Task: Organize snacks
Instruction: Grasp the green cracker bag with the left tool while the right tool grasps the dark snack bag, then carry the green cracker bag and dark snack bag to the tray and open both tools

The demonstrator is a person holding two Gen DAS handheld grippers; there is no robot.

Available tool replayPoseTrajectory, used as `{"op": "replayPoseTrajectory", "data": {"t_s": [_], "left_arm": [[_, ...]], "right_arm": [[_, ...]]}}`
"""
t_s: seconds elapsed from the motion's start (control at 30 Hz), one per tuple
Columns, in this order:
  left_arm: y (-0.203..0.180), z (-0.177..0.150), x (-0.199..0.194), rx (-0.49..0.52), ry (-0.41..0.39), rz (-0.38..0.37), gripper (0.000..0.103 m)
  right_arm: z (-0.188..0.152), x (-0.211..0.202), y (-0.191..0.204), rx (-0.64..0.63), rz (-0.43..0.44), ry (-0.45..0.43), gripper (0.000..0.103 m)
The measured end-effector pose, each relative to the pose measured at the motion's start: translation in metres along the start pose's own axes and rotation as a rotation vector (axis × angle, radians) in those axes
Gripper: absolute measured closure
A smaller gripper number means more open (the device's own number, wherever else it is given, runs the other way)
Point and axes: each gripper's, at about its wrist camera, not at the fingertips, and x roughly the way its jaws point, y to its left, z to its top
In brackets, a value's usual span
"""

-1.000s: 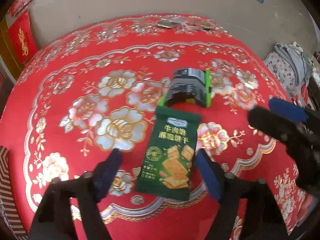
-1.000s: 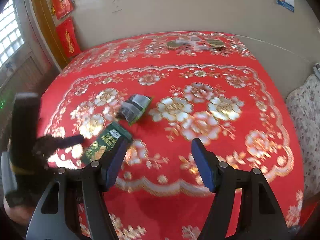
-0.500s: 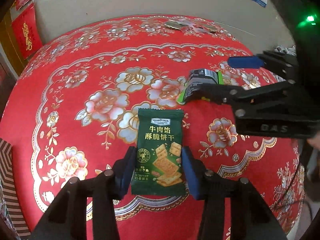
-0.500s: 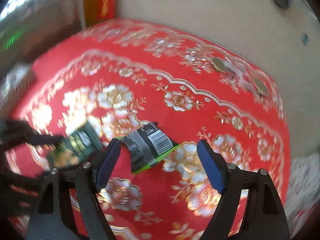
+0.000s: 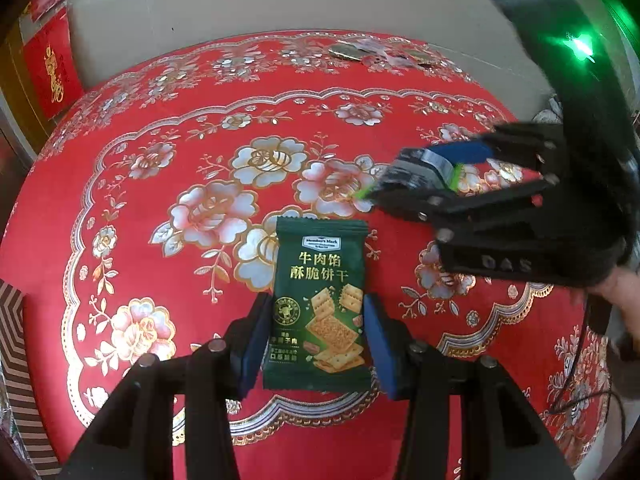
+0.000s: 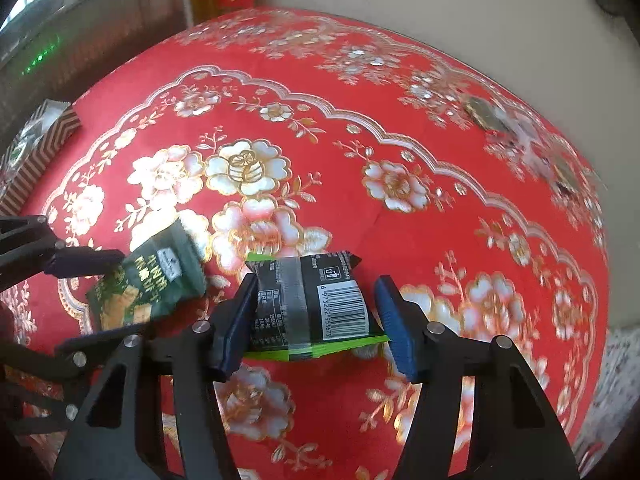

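Left tongs (image 5: 316, 344) grip green packet (image 5: 320, 304); right tongs (image 6: 316, 324) straddle black packet (image 6: 312, 300).

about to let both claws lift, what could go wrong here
The left claw pinches only the lower part of the green cracker packet, so it may flop or slip. The right claw straddles the black packet with a gap at one pad, so it may skid on the tablecloth. The claws sit close and could collide.
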Motion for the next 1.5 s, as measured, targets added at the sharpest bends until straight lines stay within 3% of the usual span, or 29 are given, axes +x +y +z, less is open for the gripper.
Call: {"op": "replayPoseTrajectory", "data": {"t_s": [0.3,0.53,1.5], "left_arm": [[0.017,-0.017,-0.019,-0.057,-0.033,0.038,0.056],[0.032,-0.037,-0.046,-0.076,-0.085,0.104,0.056],[0.113,-0.098,-0.144,-0.214,-0.253,0.274,0.056]], "right_arm": [[-0.04,-0.048,0.013,0.164,-0.004,-0.123,0.045],[-0.055,-0.073,0.044,0.191,0.015,-0.194,0.045],[-0.018,-0.083,0.185,0.086,0.07,-0.263,0.045]]}}
